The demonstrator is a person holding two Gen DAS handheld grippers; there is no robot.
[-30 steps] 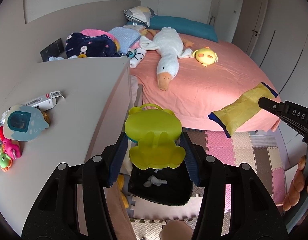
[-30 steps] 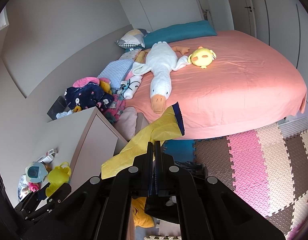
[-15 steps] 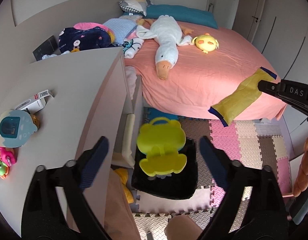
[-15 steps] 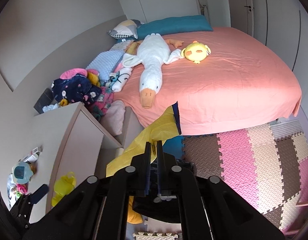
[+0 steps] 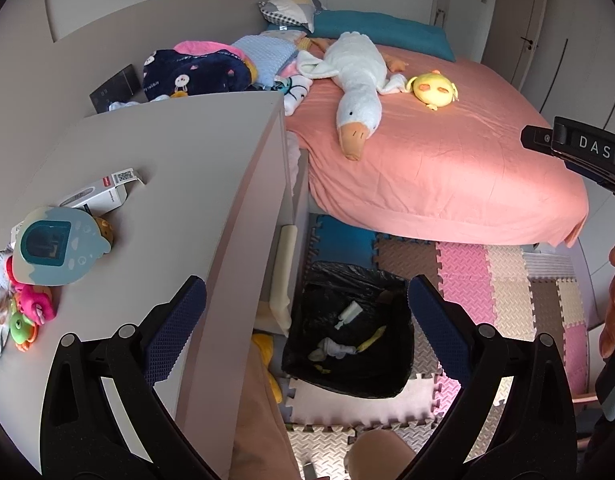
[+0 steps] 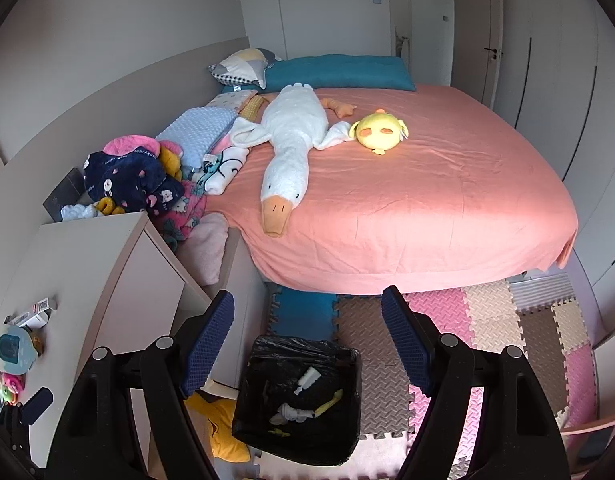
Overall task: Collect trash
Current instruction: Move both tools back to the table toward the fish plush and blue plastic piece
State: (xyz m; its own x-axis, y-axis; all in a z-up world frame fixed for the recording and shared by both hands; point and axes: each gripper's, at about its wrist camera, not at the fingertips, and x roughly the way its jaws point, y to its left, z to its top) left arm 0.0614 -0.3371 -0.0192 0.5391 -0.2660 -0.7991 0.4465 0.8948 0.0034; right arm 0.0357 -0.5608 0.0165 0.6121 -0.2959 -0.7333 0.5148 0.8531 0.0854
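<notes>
A wide bed [image 6: 447,208] fills the room from 12 to 3 o'clock, its salmon sheet smooth with soft creases. Below it, foam puzzle mats [image 6: 491,320] in pink, beige, brown and blue cover the floor, their surface finely ribbed and their edges toothed. At 9 o'clock stands a matte beige cabinet [image 5: 179,184], flat-topped and square-edged. A long plush goose [image 6: 287,152] of white fleece with an orange bill lies across the sheet, a round yellow plush chick [image 6: 381,130] just beside its wing.

The trash bin [image 6: 299,400] sits on the mats at 6 o'clock, near the cabinet's foot: a squarish tub lined with a glossy, crinkled black bag. Inside lie pale scraps, a small white tube-like piece and a yellow strip.

The left gripper [image 5: 307,312] hangs over the bin with its 2 jaws spread fully wide and nothing between them; the blue pads [image 5: 175,320] are cross-hatched rubber. The right gripper [image 6: 307,328] also points down at the bin, its jaws opening, empty between the pads.
</notes>
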